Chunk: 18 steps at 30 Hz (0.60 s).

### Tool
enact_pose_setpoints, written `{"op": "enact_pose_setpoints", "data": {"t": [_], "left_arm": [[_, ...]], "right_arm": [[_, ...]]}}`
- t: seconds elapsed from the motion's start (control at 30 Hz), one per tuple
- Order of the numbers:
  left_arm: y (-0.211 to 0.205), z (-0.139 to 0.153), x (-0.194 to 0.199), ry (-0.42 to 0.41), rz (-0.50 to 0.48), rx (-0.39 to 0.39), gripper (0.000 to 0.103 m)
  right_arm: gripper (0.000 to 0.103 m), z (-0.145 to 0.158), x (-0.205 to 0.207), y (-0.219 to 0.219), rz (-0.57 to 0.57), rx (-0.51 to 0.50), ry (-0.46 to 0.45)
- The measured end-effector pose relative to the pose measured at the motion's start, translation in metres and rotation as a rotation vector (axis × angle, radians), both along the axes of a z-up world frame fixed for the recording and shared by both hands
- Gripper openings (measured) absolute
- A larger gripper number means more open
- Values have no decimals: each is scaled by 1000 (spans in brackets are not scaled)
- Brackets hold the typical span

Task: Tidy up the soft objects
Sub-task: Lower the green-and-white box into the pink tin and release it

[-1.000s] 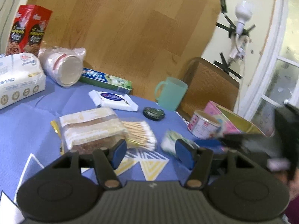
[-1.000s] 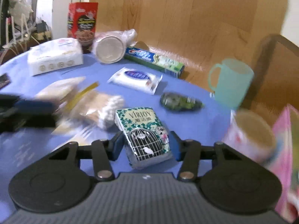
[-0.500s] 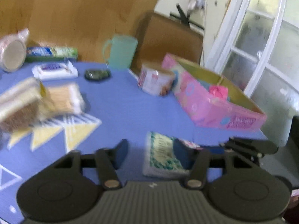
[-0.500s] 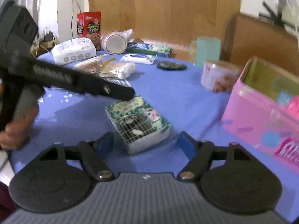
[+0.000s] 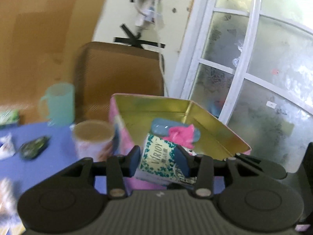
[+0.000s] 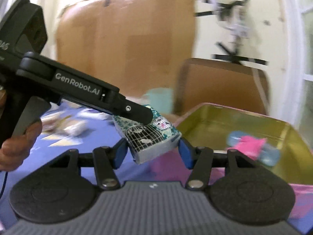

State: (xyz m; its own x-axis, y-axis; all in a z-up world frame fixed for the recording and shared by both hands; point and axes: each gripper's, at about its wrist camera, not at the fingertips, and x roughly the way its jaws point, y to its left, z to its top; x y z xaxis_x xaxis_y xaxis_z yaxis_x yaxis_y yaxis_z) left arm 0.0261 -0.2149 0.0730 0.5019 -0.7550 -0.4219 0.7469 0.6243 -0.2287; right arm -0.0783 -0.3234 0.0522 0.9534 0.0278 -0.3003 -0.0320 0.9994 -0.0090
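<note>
A green-and-white VIRJOY tissue pack (image 5: 158, 159) is clamped between the blue pads of my left gripper (image 5: 159, 161), held in the air in front of the pink tin box (image 5: 195, 115). The box is open, with a gold inside holding a pink soft item (image 5: 180, 135) and a blue one (image 5: 160, 128). In the right wrist view the same pack (image 6: 150, 137) lies between the fingers of my right gripper (image 6: 152, 152), and the left gripper's finger (image 6: 129, 110) grips it from the left. Whether my right pads press the pack is unclear. The box (image 6: 234, 123) is at right.
On the blue tablecloth (image 5: 54, 156) stand a pink-patterned cup (image 5: 93, 139), a mint green mug (image 5: 58, 103) and a small dark object (image 5: 34, 146). A brown chair back (image 5: 119, 68) is behind the table. A window (image 5: 254, 78) is at right.
My right gripper carried the tissue pack toward the box, set it on the table and opened. My left gripper swung right, shut on the pack and lifted it in front of the box.
</note>
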Motion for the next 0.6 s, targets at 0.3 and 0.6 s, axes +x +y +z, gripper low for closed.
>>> {"op": "enact_pose_setpoints", "data": {"t": [0.3,0.6], "left_arm": [[-12,-12,10,2,79,6,68],[114,-46,-14,-26,234,66,70]], "right_arm": [[76,-21,41,-53,-253,42,30],[63,-7,19,-34,-206,89,-68]]}}
